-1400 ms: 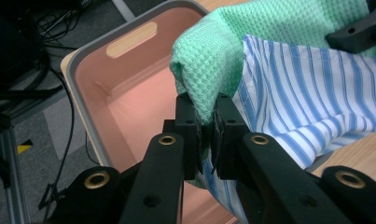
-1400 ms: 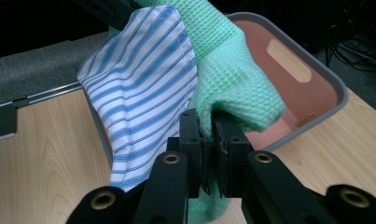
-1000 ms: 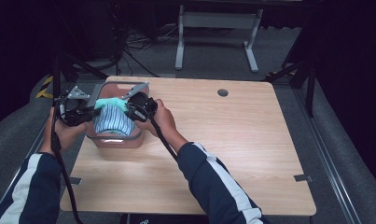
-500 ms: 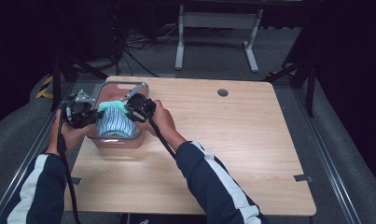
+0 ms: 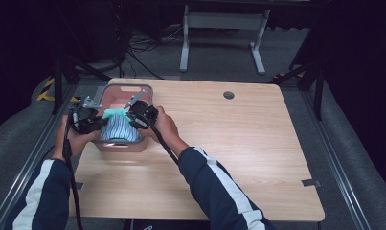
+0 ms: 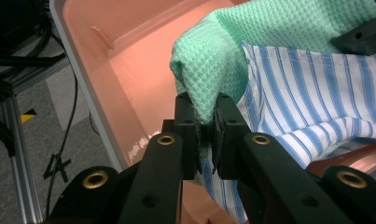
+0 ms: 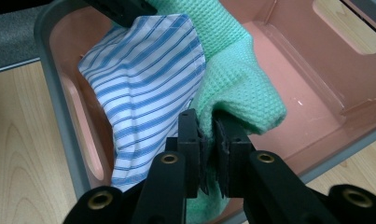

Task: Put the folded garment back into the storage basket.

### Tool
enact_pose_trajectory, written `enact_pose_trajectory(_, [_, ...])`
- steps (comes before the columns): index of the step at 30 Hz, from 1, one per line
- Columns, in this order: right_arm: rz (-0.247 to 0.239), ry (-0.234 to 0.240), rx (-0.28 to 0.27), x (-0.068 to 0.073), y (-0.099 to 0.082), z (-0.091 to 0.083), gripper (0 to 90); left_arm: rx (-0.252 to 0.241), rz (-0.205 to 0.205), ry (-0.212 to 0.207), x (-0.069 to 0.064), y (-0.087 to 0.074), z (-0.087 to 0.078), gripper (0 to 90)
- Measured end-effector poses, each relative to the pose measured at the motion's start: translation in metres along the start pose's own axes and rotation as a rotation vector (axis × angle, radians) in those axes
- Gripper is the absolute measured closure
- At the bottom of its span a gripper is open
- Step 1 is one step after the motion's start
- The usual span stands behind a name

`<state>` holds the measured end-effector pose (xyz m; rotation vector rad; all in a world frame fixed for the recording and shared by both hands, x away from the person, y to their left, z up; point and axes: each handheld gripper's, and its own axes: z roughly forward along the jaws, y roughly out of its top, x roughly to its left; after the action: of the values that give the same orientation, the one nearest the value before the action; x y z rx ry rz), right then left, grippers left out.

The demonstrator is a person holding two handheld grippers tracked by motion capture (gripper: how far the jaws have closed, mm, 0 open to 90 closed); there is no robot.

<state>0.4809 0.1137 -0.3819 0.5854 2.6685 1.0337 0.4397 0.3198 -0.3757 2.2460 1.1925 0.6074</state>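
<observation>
Pinching the folded cloths from both sides, we had the left gripper point(image 6: 204, 126) clamped on the green towel point(image 6: 269, 42) with the striped shirt point(image 6: 316, 98) lying against it, and the right gripper point(image 7: 209, 135) clamped on the opposite edge of the same bundle. Both cloths hung between the 2 grippers, partly down inside the pink bin point(image 5: 115, 98), which sat at the far left corner of the table point(image 5: 257, 158). To do this step well, we judged that both hands should sink at the same pace, keeping the bundle taut and level so the fold held. The lower hem needed to clear the grey rim point(image 7: 55, 102) before we let go, and both clamps should open together.
</observation>
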Motion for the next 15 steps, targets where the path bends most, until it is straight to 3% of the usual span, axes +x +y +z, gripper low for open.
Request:
enact_pose_trajectory(9, [0.022,0.013,0.016,-0.0019,-0.0035,0.0034,77.3,-0.006,-0.011,-0.018,-0.0002,-0.0024,-0.0021,75.9])
enact_pose_trajectory(15, [0.02,0.002,0.015,-0.0036,-0.0056,0.0011,73.7,-0.037,-0.028,-0.016,-0.0001,-0.0027,-0.0046,63.9])
